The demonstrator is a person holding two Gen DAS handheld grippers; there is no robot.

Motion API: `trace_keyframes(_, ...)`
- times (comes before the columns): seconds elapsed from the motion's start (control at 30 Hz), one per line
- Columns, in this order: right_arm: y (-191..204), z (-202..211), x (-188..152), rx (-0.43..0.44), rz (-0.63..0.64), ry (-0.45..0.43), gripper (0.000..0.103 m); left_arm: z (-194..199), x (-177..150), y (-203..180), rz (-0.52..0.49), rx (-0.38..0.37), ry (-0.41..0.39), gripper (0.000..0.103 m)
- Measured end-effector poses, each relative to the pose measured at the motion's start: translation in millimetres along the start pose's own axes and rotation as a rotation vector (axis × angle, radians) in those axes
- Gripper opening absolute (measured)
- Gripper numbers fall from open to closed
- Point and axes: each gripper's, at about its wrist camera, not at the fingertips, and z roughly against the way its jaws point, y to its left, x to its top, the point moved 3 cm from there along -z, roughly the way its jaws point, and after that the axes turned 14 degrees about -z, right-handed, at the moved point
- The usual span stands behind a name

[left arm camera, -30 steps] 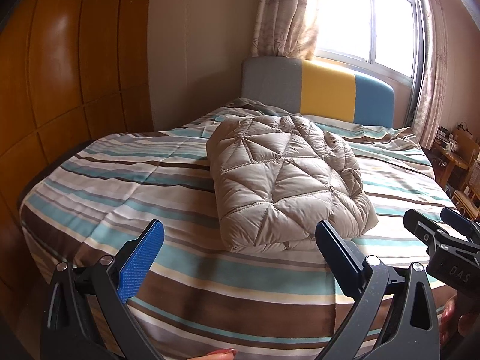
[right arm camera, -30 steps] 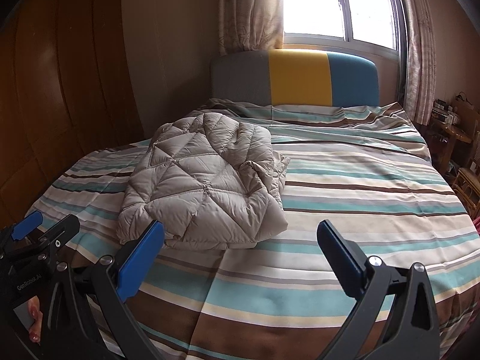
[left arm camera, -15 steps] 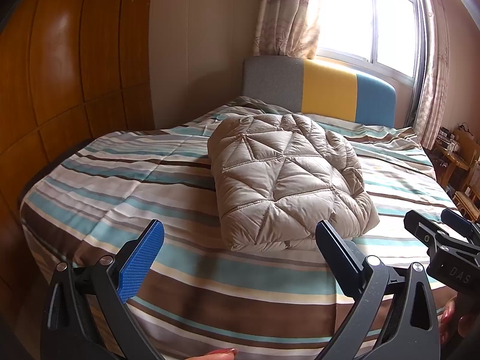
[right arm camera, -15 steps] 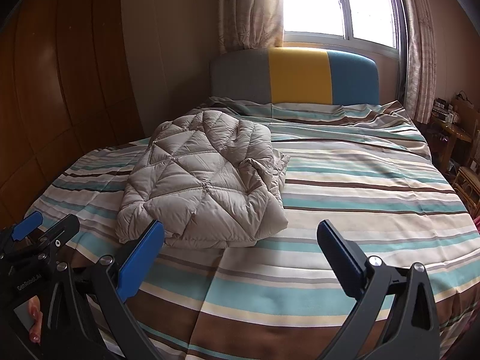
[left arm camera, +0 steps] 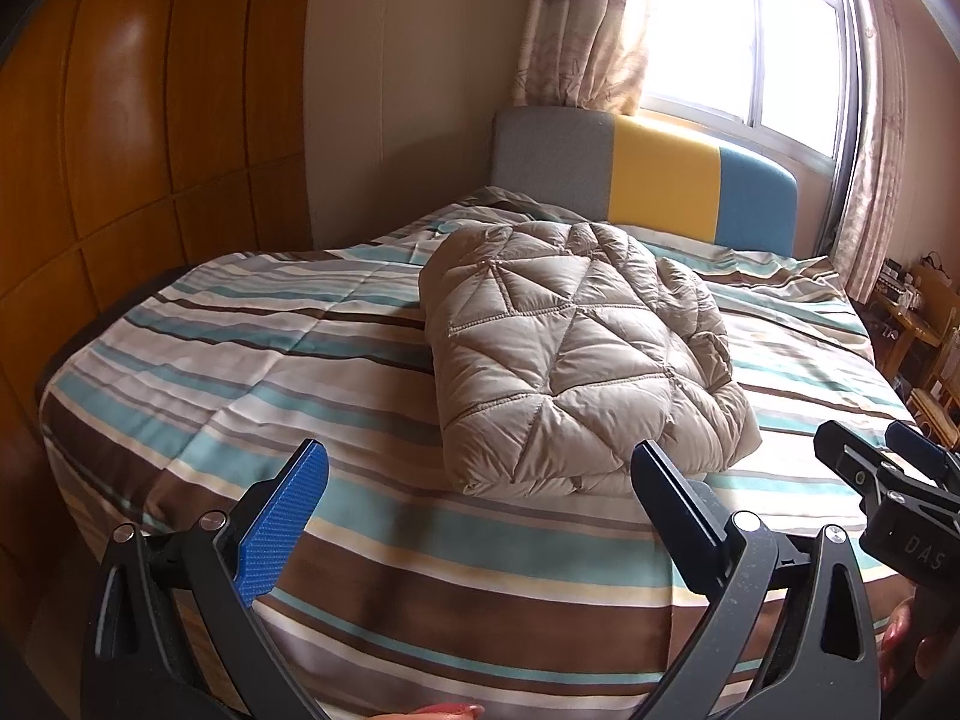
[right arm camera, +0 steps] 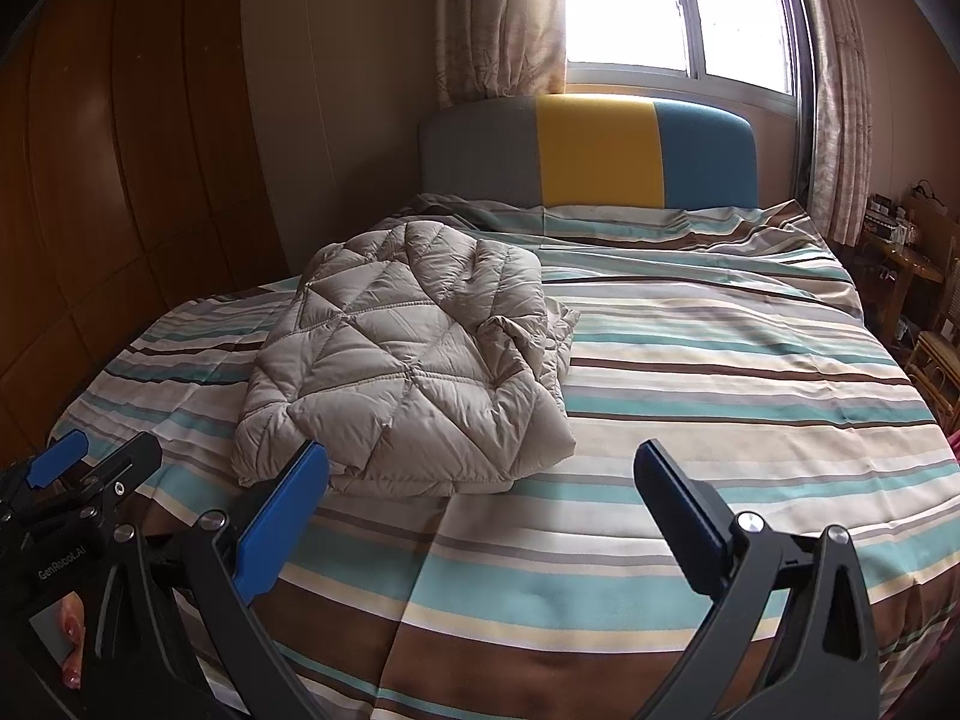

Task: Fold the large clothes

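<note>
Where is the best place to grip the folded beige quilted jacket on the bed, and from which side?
Probably the quilted jacket by its near folded edge, coming low from the foot of the striped bed. That edge is thick, rounded and faces both open grippers, left gripper and right gripper; the right side looks loose and rumpled.

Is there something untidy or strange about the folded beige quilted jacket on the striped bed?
Mostly tidy. The beige quilted puffer jacket lies folded on the striped bedcover, but at its right edge a crumpled part sticks out from the fold. The open left gripper and right gripper touch nothing.
</note>
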Motion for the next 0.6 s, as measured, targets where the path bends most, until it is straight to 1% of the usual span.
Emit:
trace_keyframes(0.27, -0.8, -2.0, -0.2, 0.004, -0.009, 0.006, 0.101, -1.9, -2.8, -2.9, 0.004, -0.019, 0.016, 0.100)
trace_keyframes(0.37, -2.1, -4.1, -0.7, 0.005, -0.018, 0.015, 0.101, -3.3, -5.7, -4.3, 0.007, -0.016, 0.033, 0.100)
trace_keyframes(0.43, -2.7, -5.1, -1.1, 0.004, -0.022, 0.018, 0.101, -5.3, -7.6, -5.0, 0.004, 0.001, 0.041, 0.100)
trace_keyframes(0.6, -2.7, -7.6, -2.6, 0.000, -0.023, 0.022, 0.101, -9.6, -10.4, -6.8, 0.000, 0.000, 0.060, 0.100)
